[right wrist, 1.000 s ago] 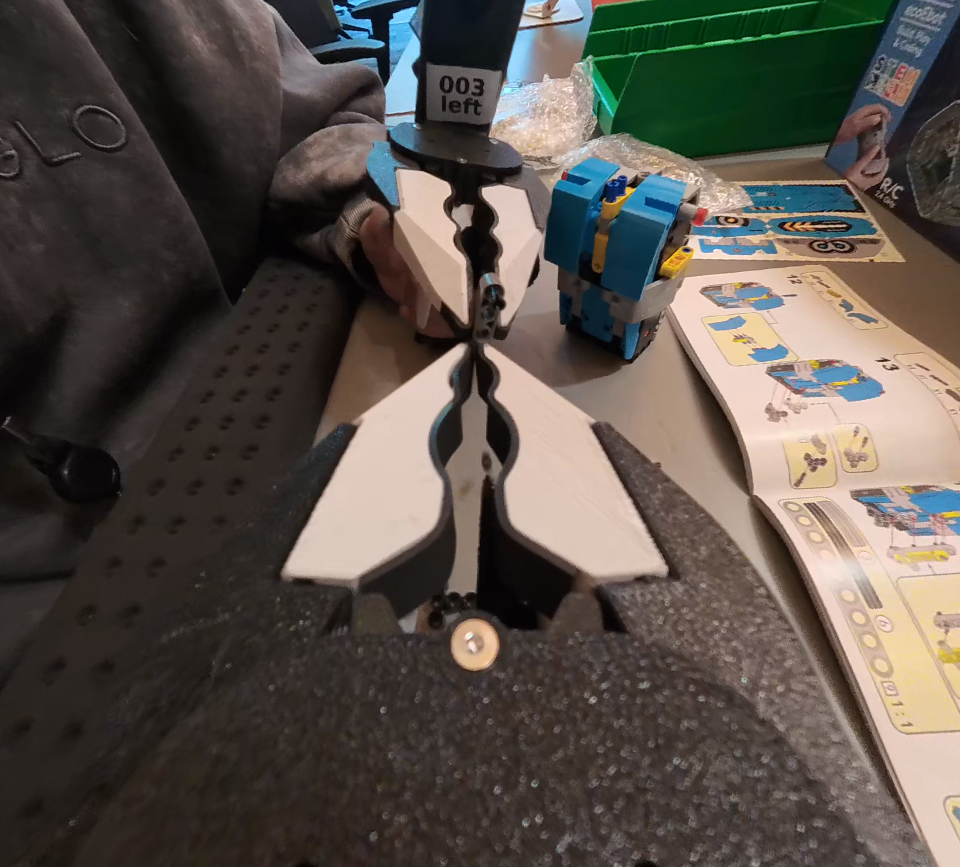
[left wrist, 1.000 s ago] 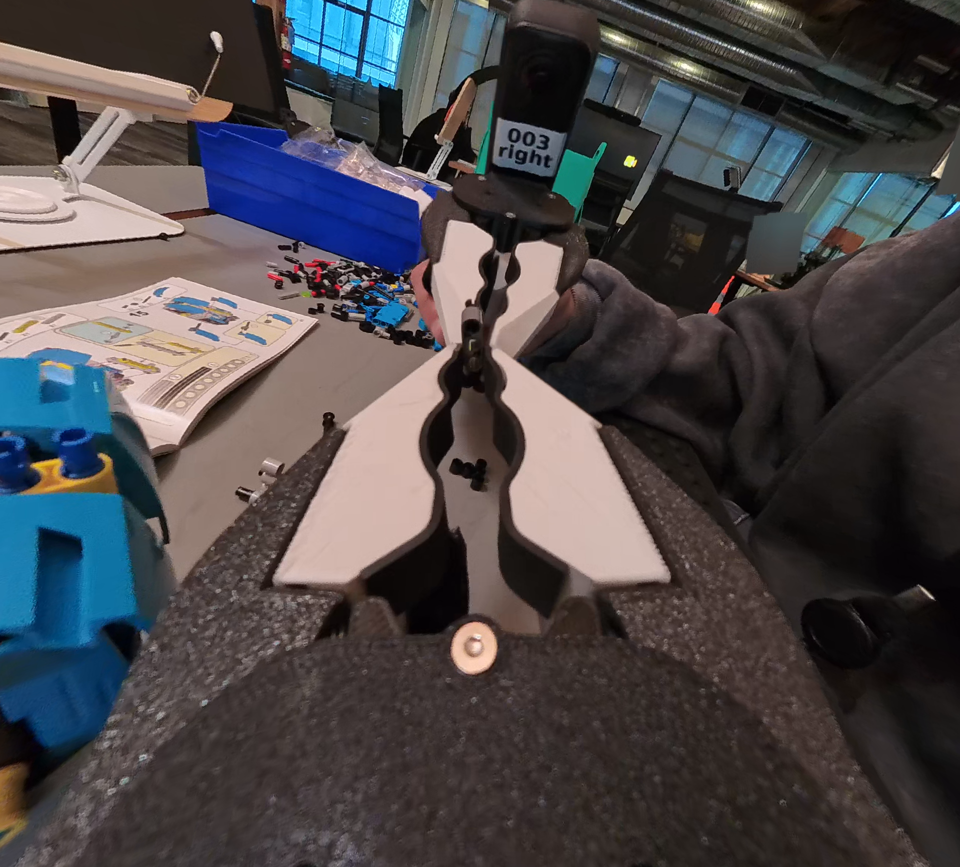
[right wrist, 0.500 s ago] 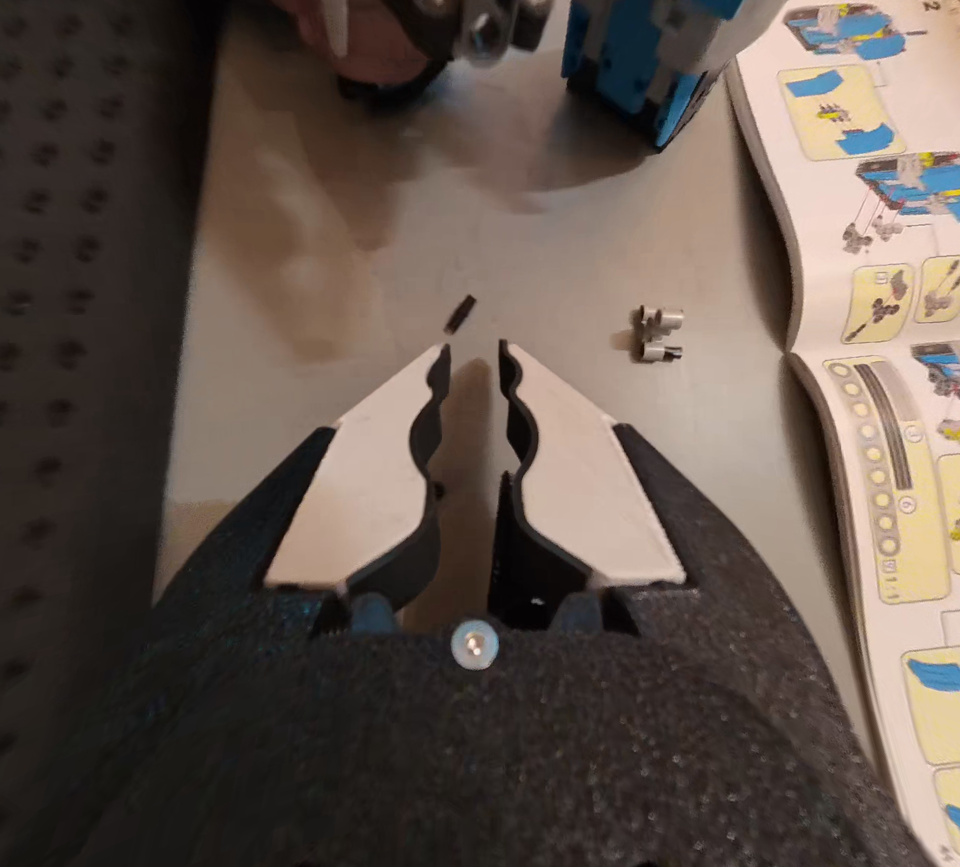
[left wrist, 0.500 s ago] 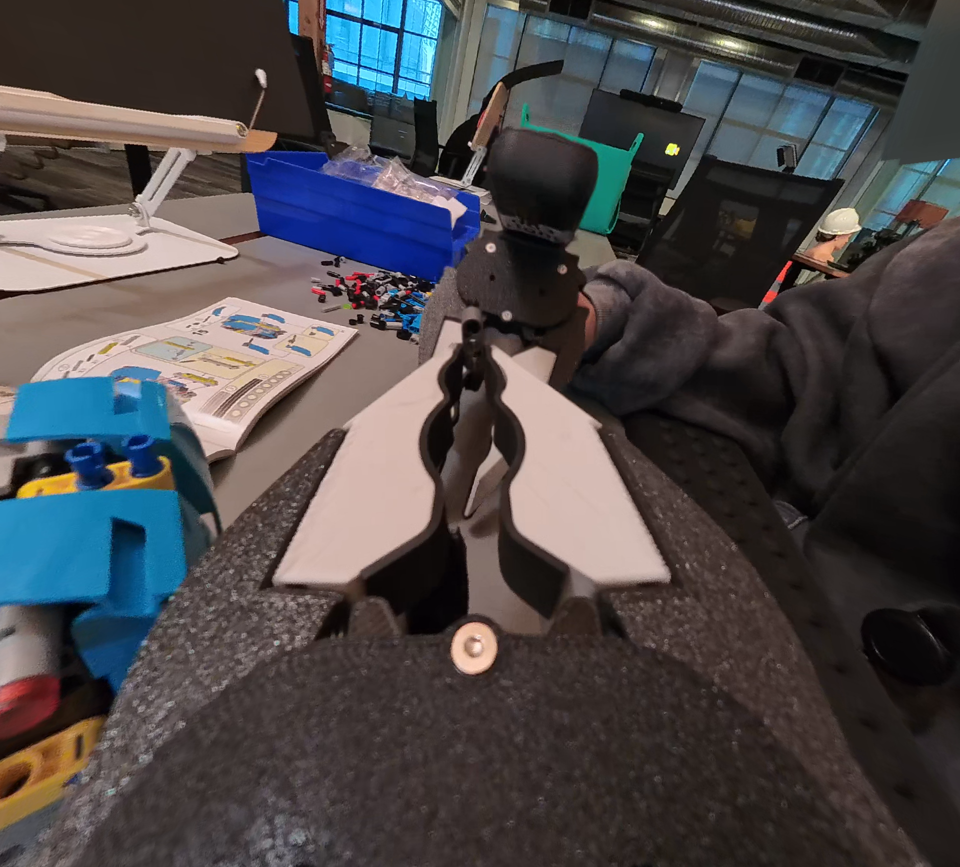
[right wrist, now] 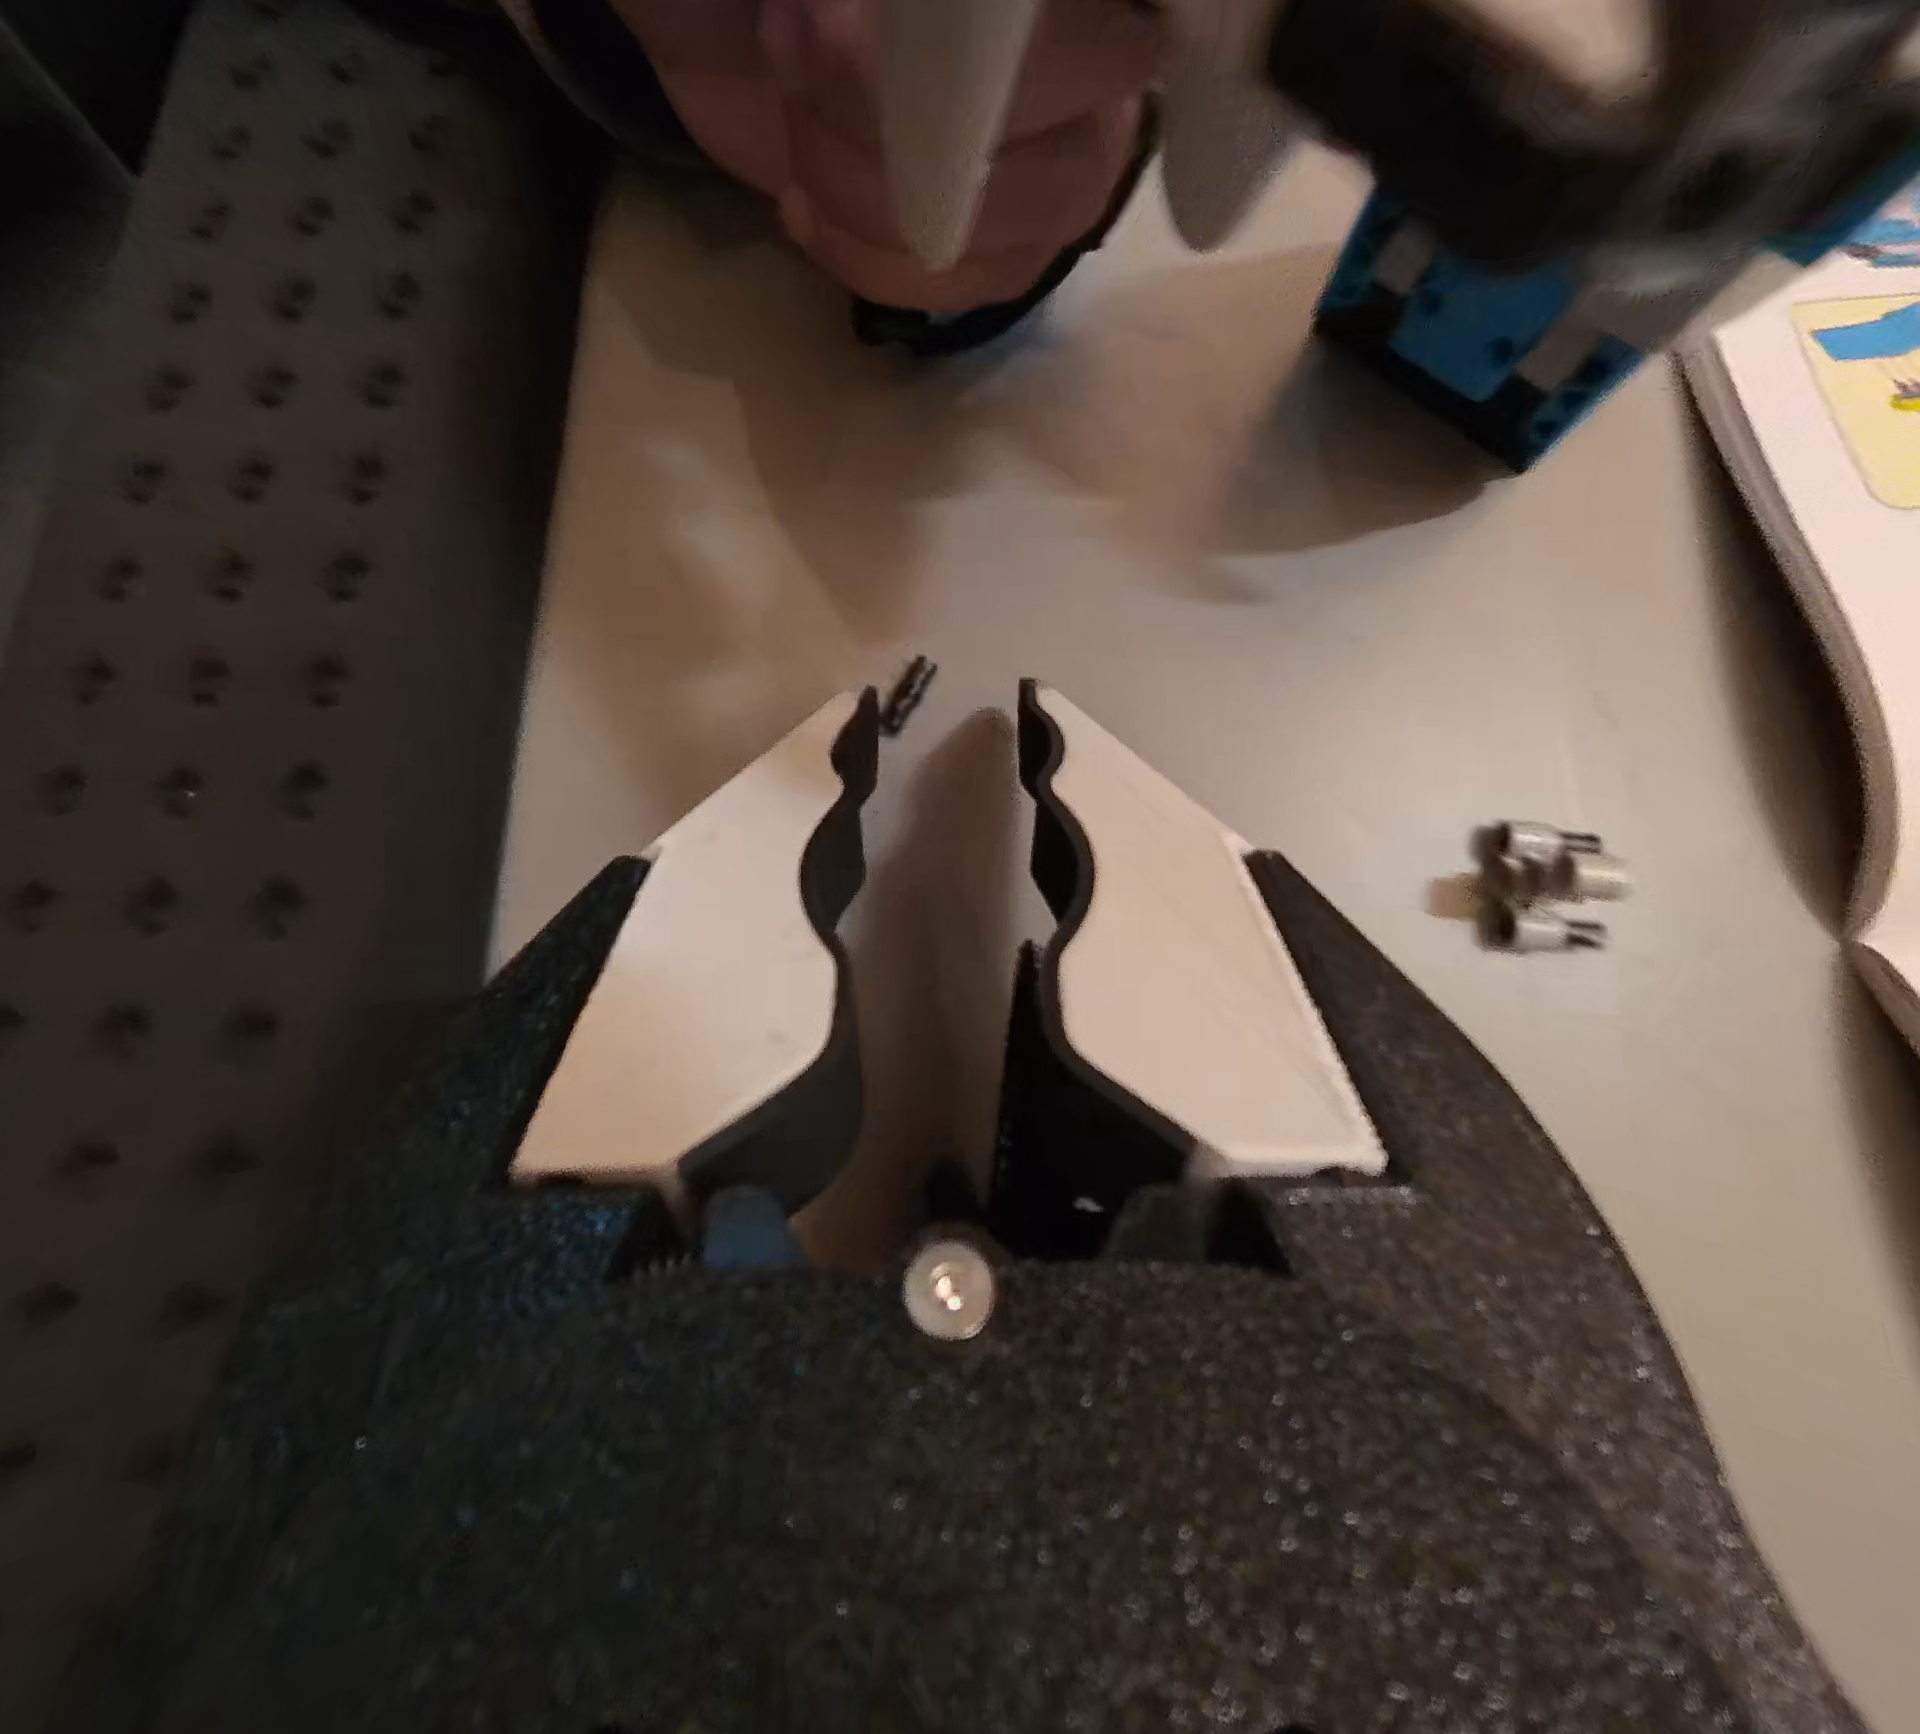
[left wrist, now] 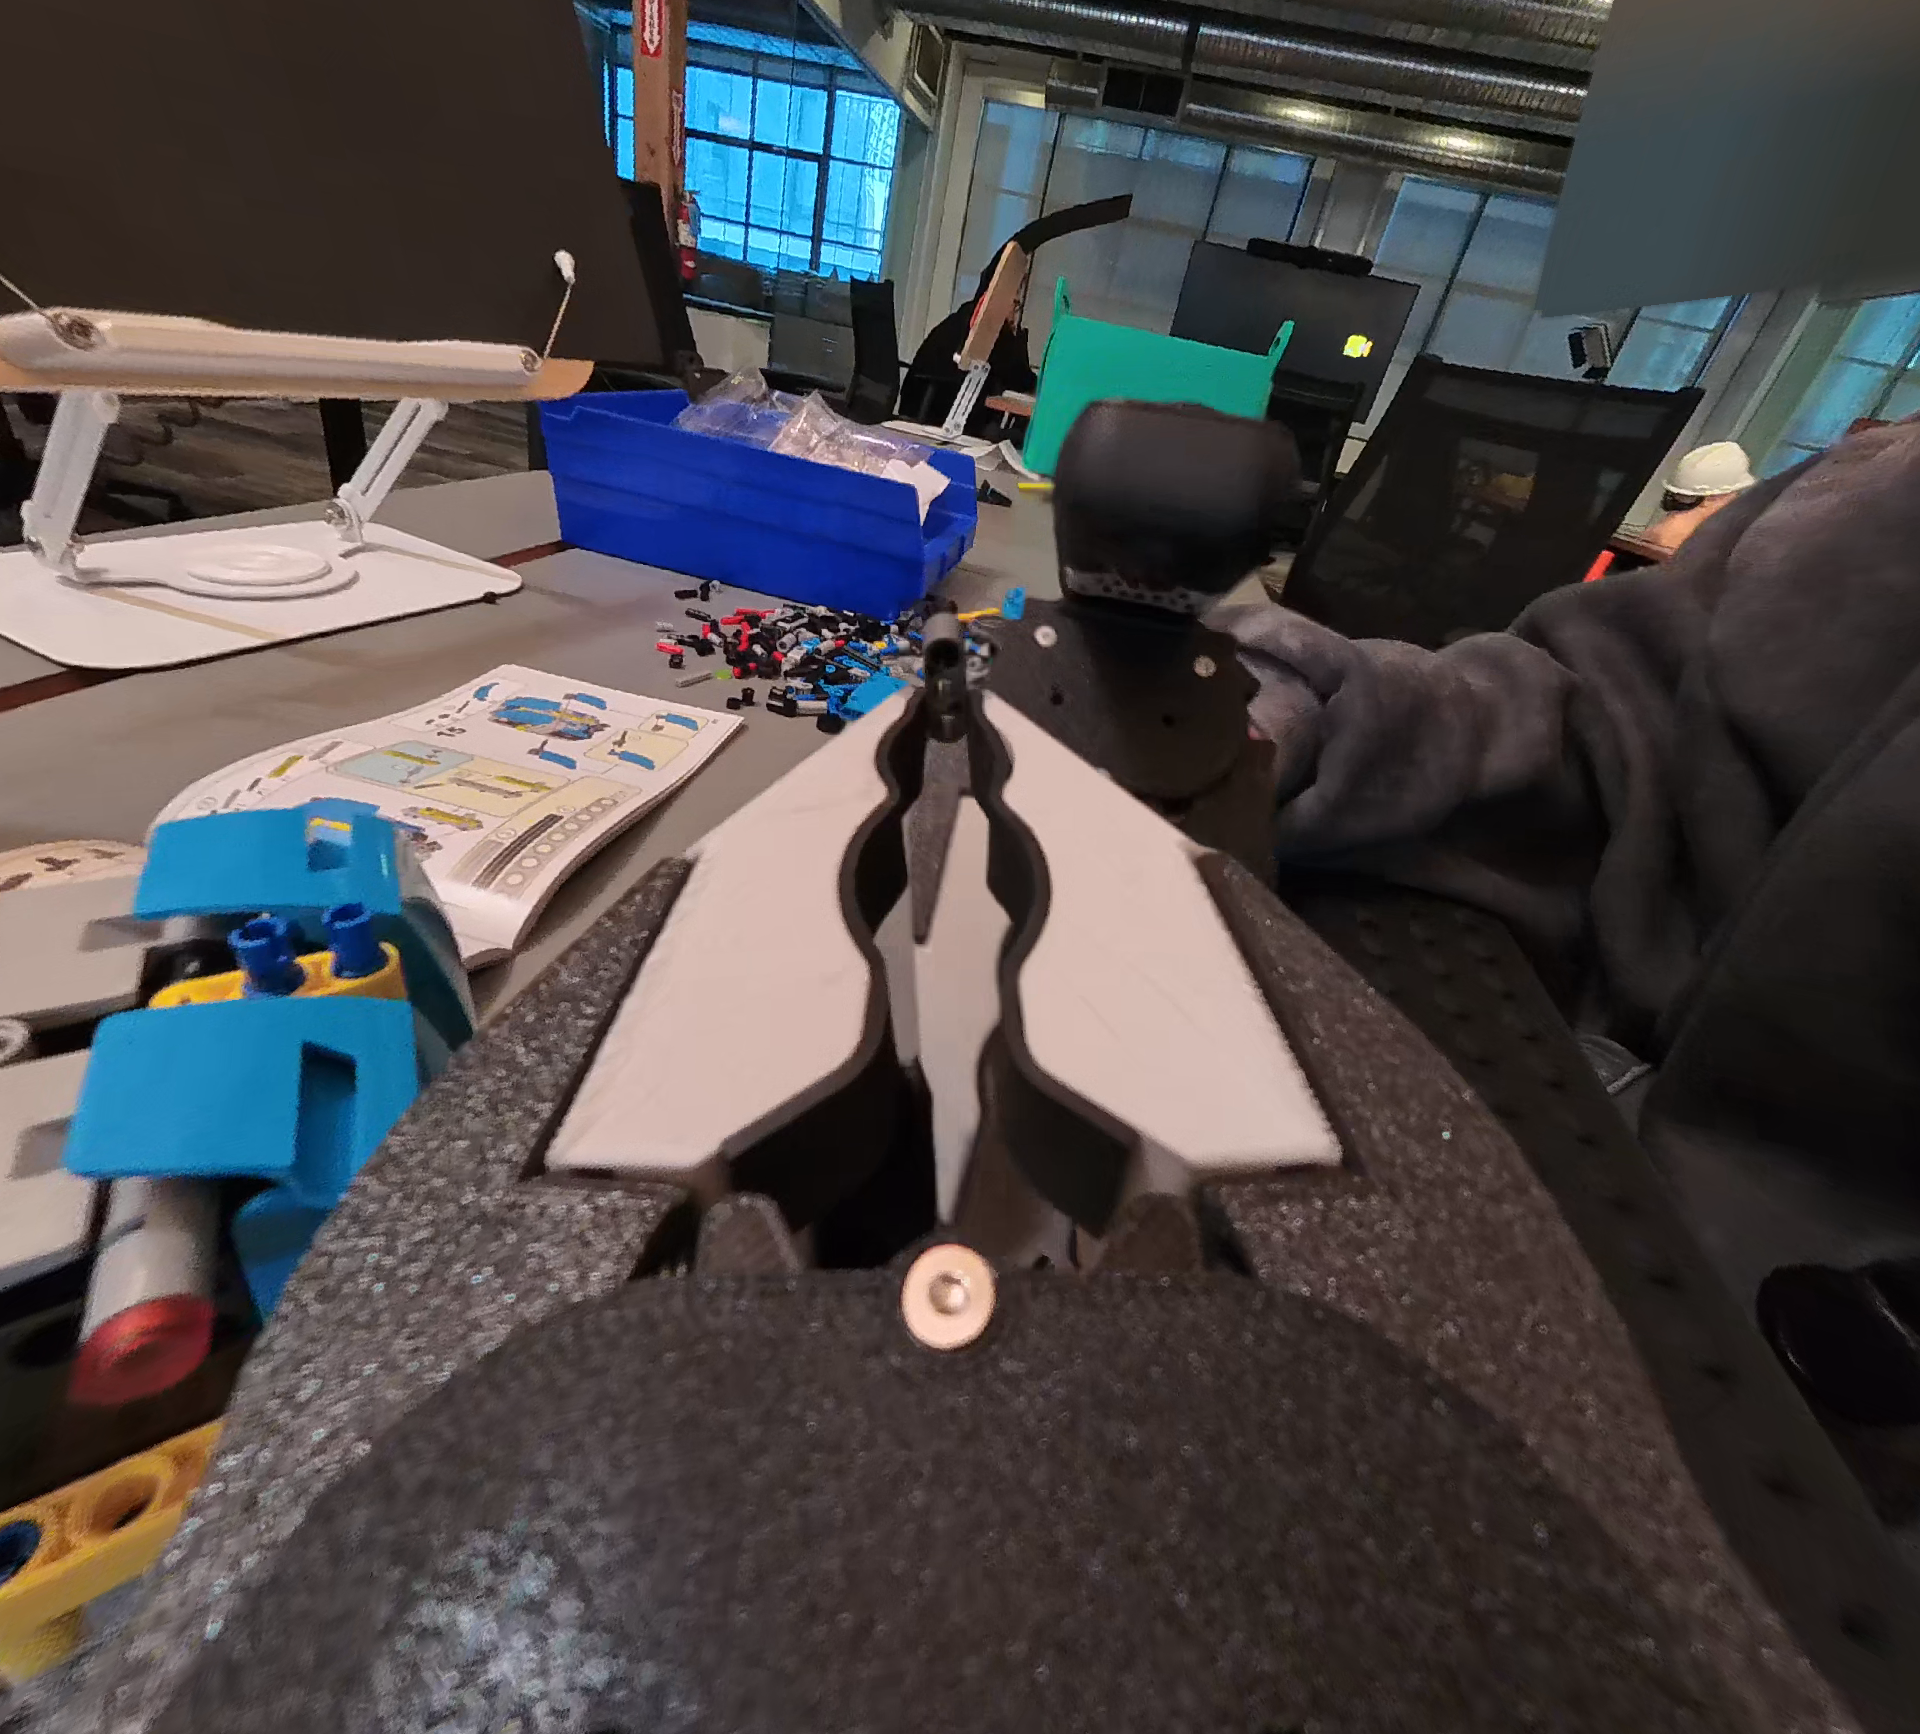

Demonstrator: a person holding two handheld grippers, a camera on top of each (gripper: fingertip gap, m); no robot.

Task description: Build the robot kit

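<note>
Right wrist view: right gripper (right wrist: 940,697) parted, holds nothing; tiny black pin (right wrist: 906,678) on table just past its left fingertip — slanted; left gripper (left wrist: 945,697) pinches small dark piece (left wrist: 943,640).

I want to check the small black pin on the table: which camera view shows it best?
The right wrist view: the small black pin lies on the table just beyond the open right gripper. The left wrist view does not show it.

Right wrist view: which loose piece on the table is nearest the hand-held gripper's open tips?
The small black peg, lying just off the tip of one finger of the right hand-held gripper. The cluster of grey connector pieces lies farther off, near the open instruction booklet.
</note>
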